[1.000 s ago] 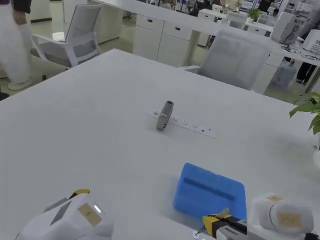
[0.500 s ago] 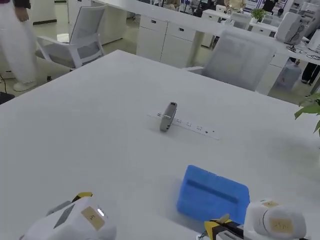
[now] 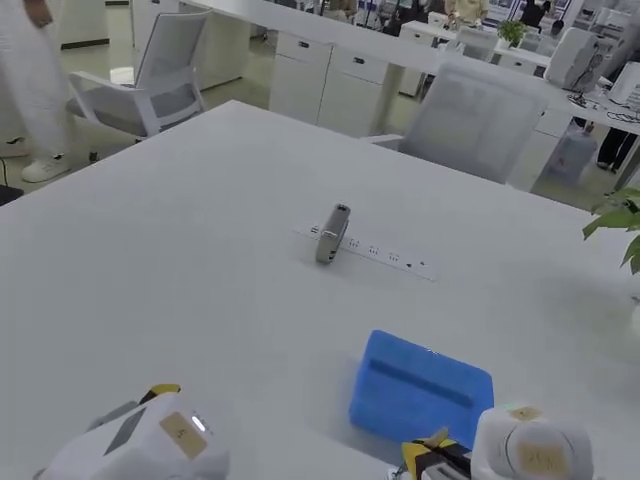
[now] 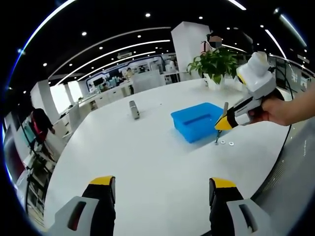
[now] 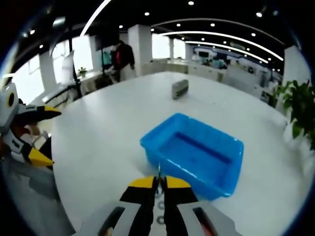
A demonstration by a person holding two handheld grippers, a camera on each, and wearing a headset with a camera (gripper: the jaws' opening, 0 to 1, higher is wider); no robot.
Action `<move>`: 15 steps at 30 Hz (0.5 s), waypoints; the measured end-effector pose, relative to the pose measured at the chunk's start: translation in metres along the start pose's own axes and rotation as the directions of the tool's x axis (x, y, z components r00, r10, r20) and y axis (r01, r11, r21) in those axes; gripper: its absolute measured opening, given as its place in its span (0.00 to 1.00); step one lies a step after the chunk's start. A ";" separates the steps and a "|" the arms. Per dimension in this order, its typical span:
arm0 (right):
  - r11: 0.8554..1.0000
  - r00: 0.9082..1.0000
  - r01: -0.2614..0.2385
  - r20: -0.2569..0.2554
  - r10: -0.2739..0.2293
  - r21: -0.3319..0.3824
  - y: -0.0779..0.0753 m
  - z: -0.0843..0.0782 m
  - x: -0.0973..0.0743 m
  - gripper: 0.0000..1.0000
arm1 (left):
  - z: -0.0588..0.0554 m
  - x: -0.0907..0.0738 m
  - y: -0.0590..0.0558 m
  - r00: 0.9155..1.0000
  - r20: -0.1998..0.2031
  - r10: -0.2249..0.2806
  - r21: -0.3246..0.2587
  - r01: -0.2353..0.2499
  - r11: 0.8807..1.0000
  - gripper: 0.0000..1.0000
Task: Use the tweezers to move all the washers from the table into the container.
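Currently the right gripper (image 5: 158, 183) is clamped on the tweezers (image 5: 158, 172). Their tips point down at the washers (image 4: 223, 142), two of which show in the left gripper view. The washers lie on the counter (image 3: 200, 250) just beside the blue container (image 5: 194, 152), on the side nearest the person. The left gripper (image 4: 162, 182) hangs with its jaws apart and empty, well apart from the work. For a clean pick, lower the tips steeply over a single washer, straddle its rim, and close gently; a thin ring on a smooth top will probably slide or flip if pushed sideways. Lift clear of the container wall before release. The counter is plain white and carries a power strip (image 3: 375, 250) with a grey adapter (image 3: 332, 232) farther off. The room is an open office with desks, swivel chairs, a potted plant (image 4: 214, 61) and rows of ceiling lights.
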State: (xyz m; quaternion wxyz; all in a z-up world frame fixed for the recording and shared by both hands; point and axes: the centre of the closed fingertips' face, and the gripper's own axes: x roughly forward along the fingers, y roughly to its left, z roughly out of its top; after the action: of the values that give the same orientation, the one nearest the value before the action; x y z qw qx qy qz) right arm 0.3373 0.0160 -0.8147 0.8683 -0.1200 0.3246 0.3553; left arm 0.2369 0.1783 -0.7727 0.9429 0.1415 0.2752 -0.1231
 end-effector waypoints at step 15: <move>0.998 0.999 -0.033 0.010 0.033 0.046 0.001 0.019 -0.012 0.02 | 0.001 0.000 0.000 1.000 0.003 -0.003 -0.001 0.003 1.000 0.79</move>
State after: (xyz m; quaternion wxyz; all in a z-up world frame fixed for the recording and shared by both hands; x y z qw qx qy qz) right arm 0.3391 0.0190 -0.7925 0.8664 -0.0930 0.3304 0.3627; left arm 0.2372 0.1778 -0.7722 0.9432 0.1405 0.2740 -0.1245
